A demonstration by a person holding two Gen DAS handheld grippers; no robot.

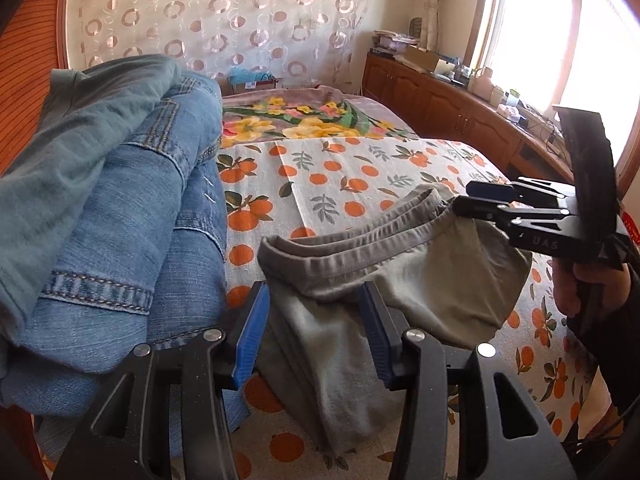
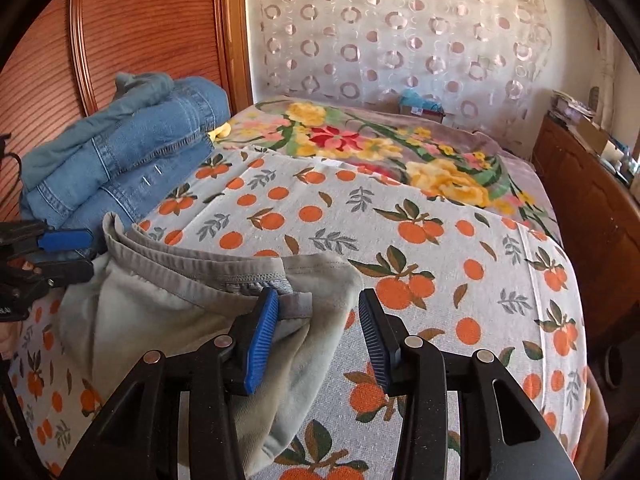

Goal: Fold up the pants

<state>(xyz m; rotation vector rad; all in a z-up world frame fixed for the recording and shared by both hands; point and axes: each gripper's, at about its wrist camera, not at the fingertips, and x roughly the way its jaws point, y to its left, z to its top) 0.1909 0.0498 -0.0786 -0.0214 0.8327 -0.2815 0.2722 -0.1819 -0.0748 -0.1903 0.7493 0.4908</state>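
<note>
Grey pants [image 1: 400,280] [image 2: 168,304] lie folded on the orange-print bedsheet [image 2: 440,240], the elastic waistband facing the far side. My left gripper [image 1: 314,332] hangs open over the pants' left part, with flat grey cloth showing between its blue pads [image 1: 252,332]. My right gripper [image 2: 319,336] is open too. Its left pad [image 2: 264,332] sits against the pants' right edge fold, and its other pad is over bare sheet. In the left wrist view the right gripper [image 1: 464,199] sits by the waistband's right end, and a hand [image 1: 580,288] holds it. In the right wrist view the left gripper [image 2: 90,254] shows at the left edge.
A pile of folded blue jeans with a teal garment on top [image 1: 120,200] [image 2: 120,152] stands just left of the pants. A floral blanket [image 2: 400,148] covers the far part of the bed. A wooden headboard [image 2: 140,28] rises on the left, and low wooden cabinets [image 1: 440,100] run along the right.
</note>
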